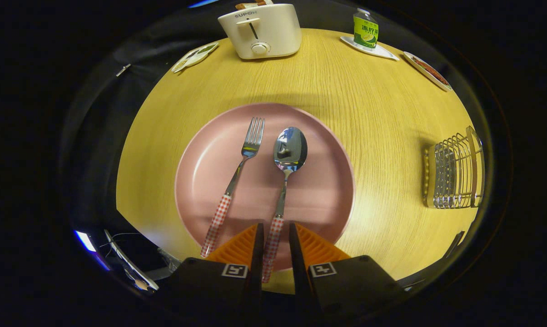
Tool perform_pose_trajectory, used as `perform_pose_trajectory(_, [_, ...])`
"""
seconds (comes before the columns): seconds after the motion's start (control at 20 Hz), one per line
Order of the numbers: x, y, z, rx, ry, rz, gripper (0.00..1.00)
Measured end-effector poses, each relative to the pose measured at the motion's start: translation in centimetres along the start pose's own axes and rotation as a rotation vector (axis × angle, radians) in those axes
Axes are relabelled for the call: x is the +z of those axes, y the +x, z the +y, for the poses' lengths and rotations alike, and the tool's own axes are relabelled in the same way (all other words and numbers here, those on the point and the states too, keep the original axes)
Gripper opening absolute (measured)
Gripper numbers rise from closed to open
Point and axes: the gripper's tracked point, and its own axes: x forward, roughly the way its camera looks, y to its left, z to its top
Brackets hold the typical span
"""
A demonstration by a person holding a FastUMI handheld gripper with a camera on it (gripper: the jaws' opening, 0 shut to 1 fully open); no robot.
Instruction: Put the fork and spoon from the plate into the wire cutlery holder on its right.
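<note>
Nothing in the holder yet; spoon grasp beginning.
The steel, checked-handled spoon [285, 181] and matching fork [237, 177] lie on the pink round plate [328, 190]; the gripper [274, 245] straddles the spoon's handle, seemingly not pinching; the wire cutlery holder [453, 170] stands apart, rightward.

Toaster [261, 31] front: "SUPOR", last letter unclear. Bottle [365, 29] label: unreadable.
</note>
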Motion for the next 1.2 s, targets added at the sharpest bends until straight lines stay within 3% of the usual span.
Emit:
perform_pose_trajectory(0.1, [-0.1,-0.1,-0.1,0.006,0.011,0.015,0.21])
perform_pose_trajectory(0.35, [0.3,-0.8,0.3,0.077,0.031,0.025,0.1])
perform_pose_trajectory(0.75, [1.2,-10.1,-2.8,0.174,-0.014,-0.035,0.1])
perform_pose_trajectory(0.95, [0.0,-15.1,-8.2,0.155,-0.017,-0.023,0.1])
perform_pose_trajectory(1.2, [-0.8,-19.7,-15.9,0.06,-0.085,0.037,0.1])
